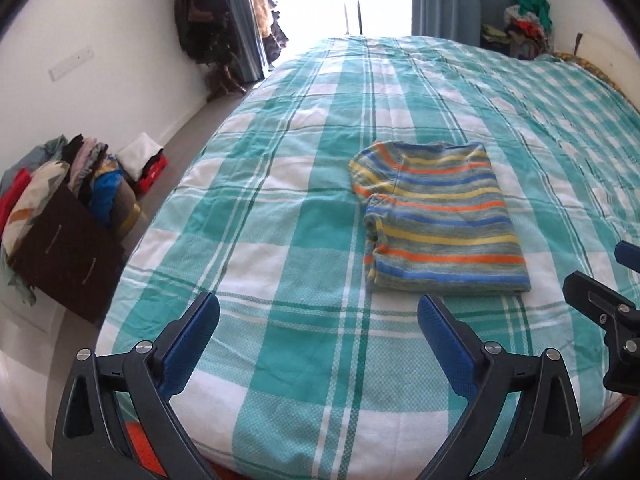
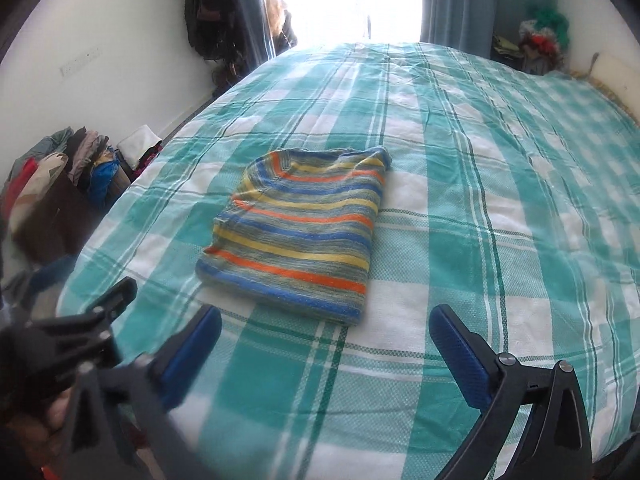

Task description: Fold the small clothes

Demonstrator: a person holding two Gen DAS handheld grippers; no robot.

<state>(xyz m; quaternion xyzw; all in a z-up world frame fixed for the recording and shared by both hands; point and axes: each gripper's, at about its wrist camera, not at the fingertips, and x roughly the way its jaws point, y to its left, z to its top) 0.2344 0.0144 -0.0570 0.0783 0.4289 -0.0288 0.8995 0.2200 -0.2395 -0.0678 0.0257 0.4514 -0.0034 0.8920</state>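
A small striped knit shirt [image 1: 436,220], in blue, orange, yellow and grey bands, lies folded into a compact rectangle on the bed. It also shows in the right wrist view [image 2: 300,232]. My left gripper [image 1: 318,312] is open and empty, hovering just in front of and slightly left of the shirt. My right gripper [image 2: 326,324] is open and empty, hovering just in front of the shirt's near edge. The right gripper's finger shows at the right edge of the left wrist view [image 1: 600,304]. The left gripper shows blurred at the lower left of the right wrist view [image 2: 80,328].
The bed is covered by a teal and white checked sheet [image 1: 280,240]. A brown box stuffed with clothes [image 1: 64,220] stands on the floor to the left. Clothes hang by the bright window [image 1: 208,12]. A clothes pile [image 1: 528,24] sits at the far right corner.
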